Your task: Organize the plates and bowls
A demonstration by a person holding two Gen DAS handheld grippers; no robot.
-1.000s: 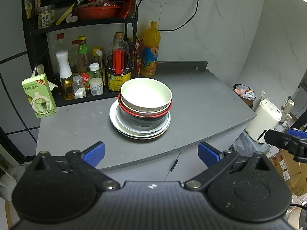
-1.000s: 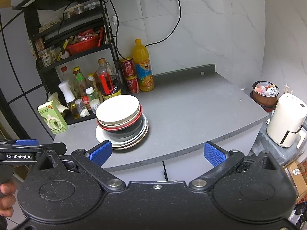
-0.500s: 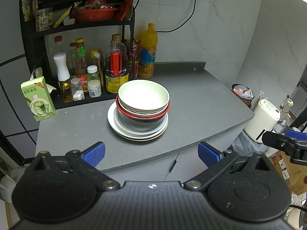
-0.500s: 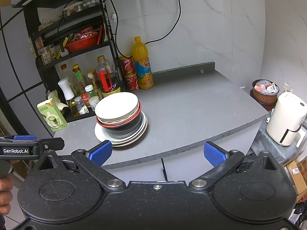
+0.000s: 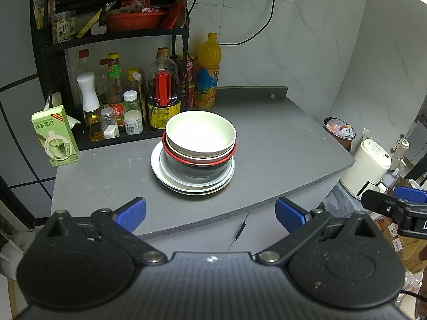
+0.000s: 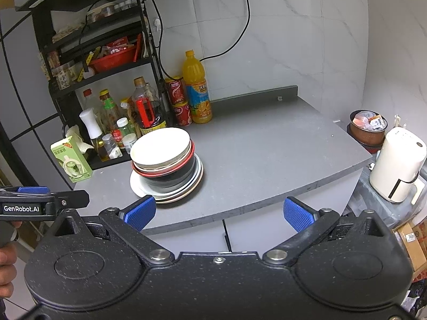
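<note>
A stack of dishes stands on the grey counter [image 5: 280,144]: a cream bowl [image 5: 200,132] on top, a red-rimmed bowl [image 5: 198,160] and a dark bowl under it, then several pale plates [image 5: 192,184]. The stack also shows in the right wrist view [image 6: 164,165]. My left gripper [image 5: 210,213] is open and empty, in front of the counter edge, well short of the stack. My right gripper [image 6: 218,213] is open and empty, also off the counter's front edge, to the right of the left one.
A black shelf rack [image 5: 112,37] with bottles stands behind the stack. A green carton [image 5: 54,136] sits at the counter's left end, an orange juice bottle [image 5: 206,72] at the back. A white kettle-like appliance [image 6: 397,165] and a pot [image 6: 368,128] lie beyond the right edge.
Both views have shifted slightly; the stack sits a little lower and closer in the left view. Both grippers stay open and empty.
</note>
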